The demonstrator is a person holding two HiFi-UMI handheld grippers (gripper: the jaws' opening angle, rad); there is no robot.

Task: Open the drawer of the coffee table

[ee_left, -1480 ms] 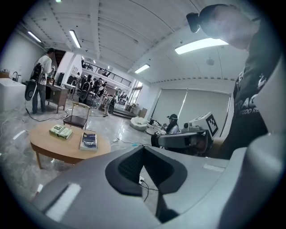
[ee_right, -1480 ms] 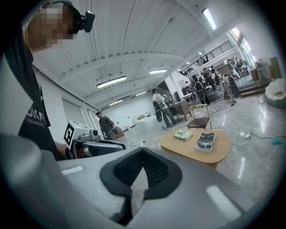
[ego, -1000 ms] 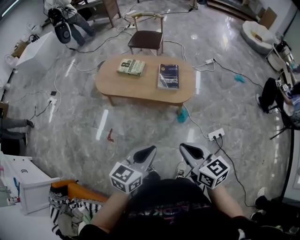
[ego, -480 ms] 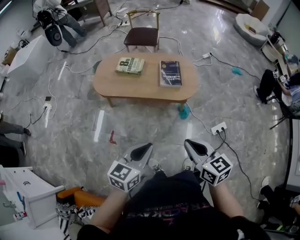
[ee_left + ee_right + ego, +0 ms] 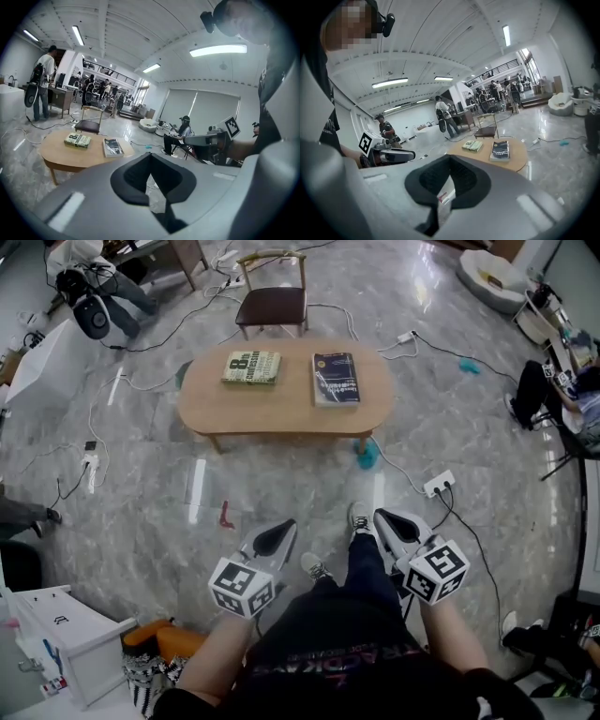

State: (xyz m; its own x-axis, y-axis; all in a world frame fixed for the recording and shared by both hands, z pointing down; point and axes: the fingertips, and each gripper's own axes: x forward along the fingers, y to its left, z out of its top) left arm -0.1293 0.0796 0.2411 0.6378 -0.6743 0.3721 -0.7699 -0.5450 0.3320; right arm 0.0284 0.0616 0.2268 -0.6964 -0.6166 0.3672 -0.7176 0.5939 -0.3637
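Observation:
The oval wooden coffee table stands ahead on the marble floor, with a green book and a dark blue book on its top. No drawer shows on it in any view. My left gripper and right gripper are held side by side low in front of the person's body, well short of the table, both shut with nothing between the jaws. The table appears far left in the left gripper view, beyond the shut left gripper. It lies to the right in the right gripper view, beyond the shut right gripper.
A wooden chair stands behind the table. Cables cross the floor, with a white power strip to the right, a teal object by the table's right leg and a small red item on the floor. A white cabinet stands at lower left.
The person has stepped forward, with a foot now showing between the grippers. Both grippers have shifted a little with the body and stay shut.

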